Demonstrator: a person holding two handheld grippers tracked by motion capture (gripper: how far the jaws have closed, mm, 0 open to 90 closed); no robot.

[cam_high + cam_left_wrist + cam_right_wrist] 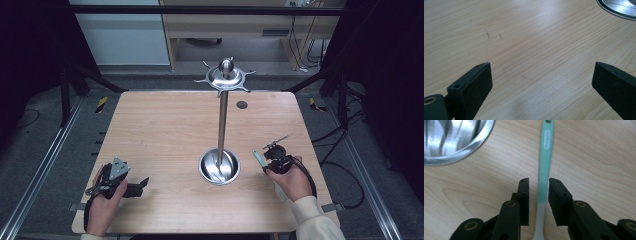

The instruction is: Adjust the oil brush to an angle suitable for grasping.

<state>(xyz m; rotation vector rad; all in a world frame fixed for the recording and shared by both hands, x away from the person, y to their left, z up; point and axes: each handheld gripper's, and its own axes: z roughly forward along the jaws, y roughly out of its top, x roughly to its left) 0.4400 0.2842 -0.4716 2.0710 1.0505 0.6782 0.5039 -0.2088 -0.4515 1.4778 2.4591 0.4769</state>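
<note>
Two grippers are sitting at the near end of the wooden table [165, 125], and the action is all on the right one. The right gripper [538, 181] is hanging over a mint-green utensil [545, 150], whose handle is running straight out ahead between its jaws. There's a sliver of gap on both sides, so the pads aren't pinching it; I'd say it's lying loose on the wood. The steel stand [223, 120] with its bowl base [454, 140] is sitting up and to the left of those jaws, near but apart. My guess: the utensil is meant for one of the hooks on top, so basically everything is left to do, grab included.

The left gripper [541, 72] is idling with its jaws spread wide over bare wood, nothing between them.

Room-wise, there's plenty of open table ahead of both grippers. The table edge is running close along the right hand's outer side, though.
</note>
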